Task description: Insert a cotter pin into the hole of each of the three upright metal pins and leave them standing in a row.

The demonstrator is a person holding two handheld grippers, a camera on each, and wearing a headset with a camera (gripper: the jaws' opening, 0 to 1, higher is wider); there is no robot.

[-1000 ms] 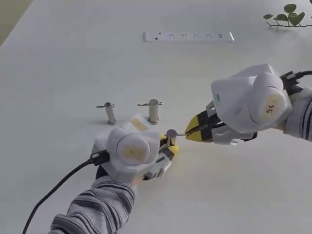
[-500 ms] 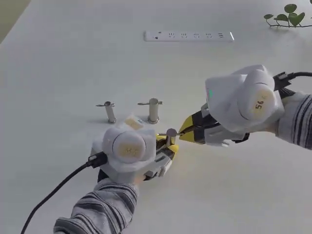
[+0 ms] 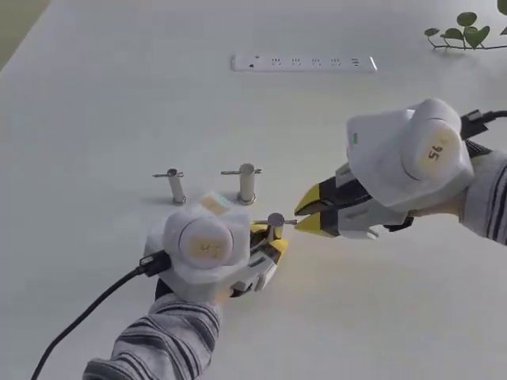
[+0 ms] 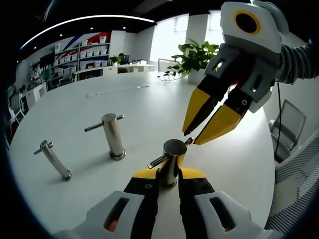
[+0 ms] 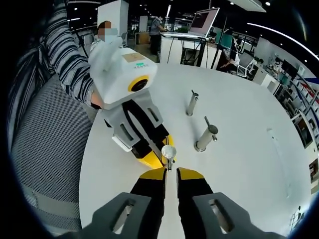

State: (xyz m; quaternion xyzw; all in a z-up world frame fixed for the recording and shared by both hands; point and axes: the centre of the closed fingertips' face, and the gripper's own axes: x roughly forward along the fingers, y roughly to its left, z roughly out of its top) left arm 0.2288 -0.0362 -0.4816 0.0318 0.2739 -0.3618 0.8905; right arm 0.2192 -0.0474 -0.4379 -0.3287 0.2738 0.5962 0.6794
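Three upright metal pins stand on the white table (image 3: 103, 103). The left pin (image 3: 174, 187) and the middle pin (image 3: 247, 183) each carry a cotter pin through the head. My left gripper (image 3: 273, 242) is shut on the third pin (image 3: 275, 225), low on its shaft (image 4: 169, 167). A cotter pin (image 4: 155, 161) lies through that pin's head. My right gripper (image 3: 301, 220) is open just right of it, and the cotter pin's end sits between its yellow tips (image 4: 190, 139). In the right gripper view the third pin (image 5: 168, 154) stands right ahead of the parted jaws.
A white power strip (image 3: 305, 62) lies at the far side of the table, with a green plant (image 3: 463, 26) at the back right. The left gripper's black cable (image 3: 83, 321) trails to the near left. Office desks and shelves stand beyond the table.
My right gripper's jaws have parted and it has drawn back slightly to the right. The cotter pin stays in the third pin. My left gripper holds still.
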